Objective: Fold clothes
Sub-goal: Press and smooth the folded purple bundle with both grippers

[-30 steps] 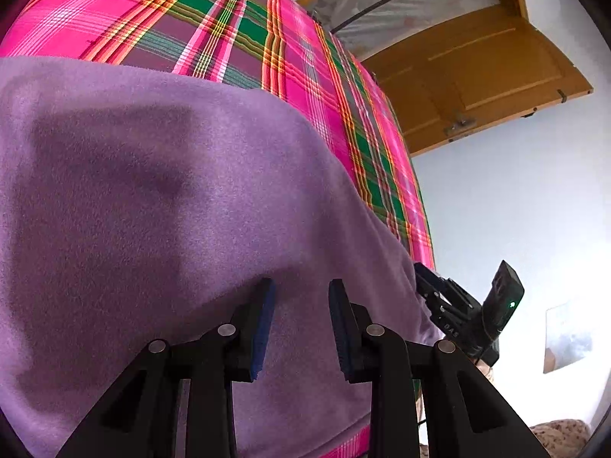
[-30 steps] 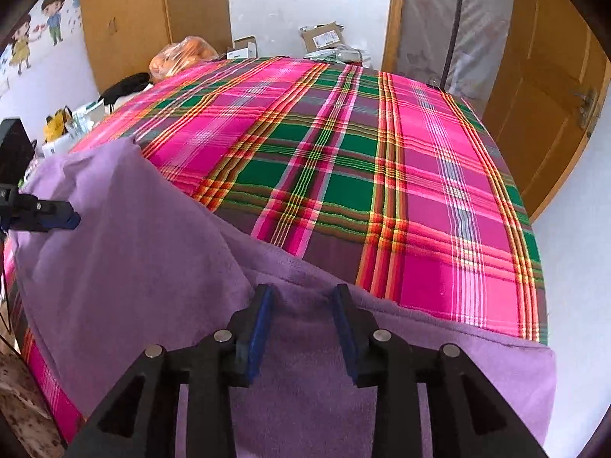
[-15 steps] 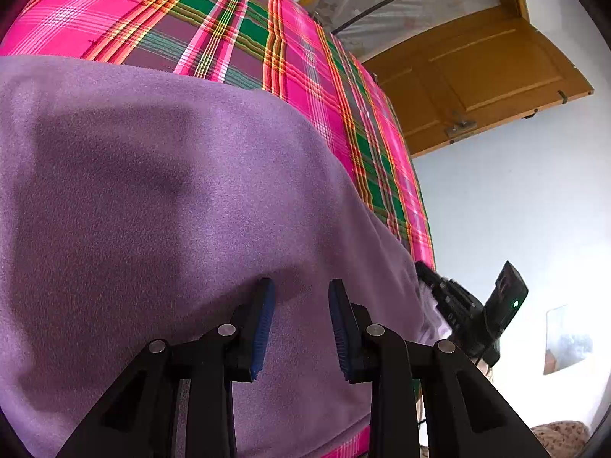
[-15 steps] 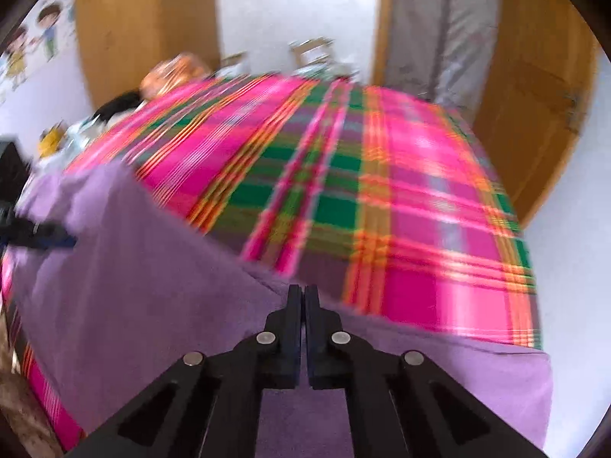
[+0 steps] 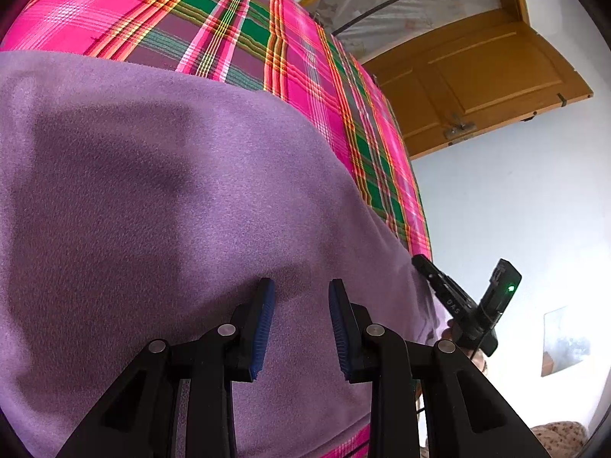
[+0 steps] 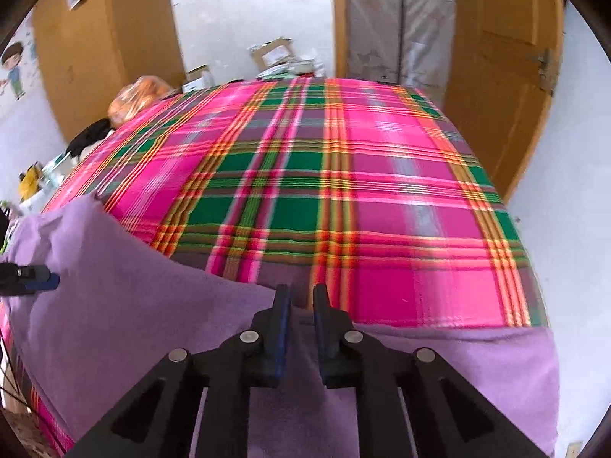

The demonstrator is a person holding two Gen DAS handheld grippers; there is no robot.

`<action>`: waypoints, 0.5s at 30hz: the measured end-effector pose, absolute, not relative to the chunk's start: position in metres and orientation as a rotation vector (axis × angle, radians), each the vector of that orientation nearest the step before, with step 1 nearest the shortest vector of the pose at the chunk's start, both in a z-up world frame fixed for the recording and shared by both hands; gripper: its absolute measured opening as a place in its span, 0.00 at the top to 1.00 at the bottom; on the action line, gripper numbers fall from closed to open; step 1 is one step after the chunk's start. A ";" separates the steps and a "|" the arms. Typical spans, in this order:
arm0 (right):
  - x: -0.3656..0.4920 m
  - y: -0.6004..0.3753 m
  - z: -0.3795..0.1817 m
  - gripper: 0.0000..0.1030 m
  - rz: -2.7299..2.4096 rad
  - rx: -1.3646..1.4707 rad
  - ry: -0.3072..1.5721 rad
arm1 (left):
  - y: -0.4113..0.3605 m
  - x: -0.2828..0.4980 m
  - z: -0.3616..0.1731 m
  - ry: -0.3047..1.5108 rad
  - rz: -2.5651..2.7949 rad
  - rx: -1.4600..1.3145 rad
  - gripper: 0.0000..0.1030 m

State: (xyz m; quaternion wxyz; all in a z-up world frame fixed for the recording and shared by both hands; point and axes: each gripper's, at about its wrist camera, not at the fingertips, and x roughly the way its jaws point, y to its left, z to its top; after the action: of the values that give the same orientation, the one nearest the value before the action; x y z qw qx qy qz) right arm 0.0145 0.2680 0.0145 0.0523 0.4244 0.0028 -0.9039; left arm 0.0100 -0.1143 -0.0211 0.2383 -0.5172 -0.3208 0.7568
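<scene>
A purple fleece cloth (image 5: 160, 206) lies spread over the near part of a bed covered by a pink and green plaid sheet (image 6: 343, 175). My left gripper (image 5: 299, 290) hovers open just over the cloth's surface, with nothing between its blue pads. In the right wrist view my right gripper (image 6: 301, 297) sits at the cloth's (image 6: 126, 305) far edge, where it meets the plaid; its jaws stand a narrow gap apart. The left gripper's blue fingertip (image 6: 51, 278) shows at the far left. The right gripper's black body (image 5: 458, 305) shows beside the cloth's right edge.
A wooden door (image 6: 500, 76) stands right of the bed and a wooden wardrobe (image 6: 103, 49) at the left. Boxes (image 6: 275, 53) and an orange bag (image 6: 137, 95) lie beyond the bed's far end. Small clutter (image 6: 34, 183) sits at the left wall.
The right gripper shut half a second ago and has since parted to a narrow gap while tilting up and moving forward. The left gripper has barely moved and stays open.
</scene>
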 end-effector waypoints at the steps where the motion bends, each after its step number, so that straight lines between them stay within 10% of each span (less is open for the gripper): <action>1: 0.019 0.268 0.016 0.87 -2.767 1.279 0.013 | -0.113 0.010 -0.021 -0.873 2.077 -1.419 0.71; 15: 0.087 0.222 0.007 0.70 -2.687 1.158 0.046 | -0.119 0.047 -0.015 -0.792 2.126 -1.423 0.71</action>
State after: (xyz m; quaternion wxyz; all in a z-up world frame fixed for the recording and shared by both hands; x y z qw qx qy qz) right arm 0.0872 0.2217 0.0066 0.1074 0.3935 0.0157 -0.9129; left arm 0.0466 -0.1190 -0.0148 0.2297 -0.5170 -0.2877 0.7728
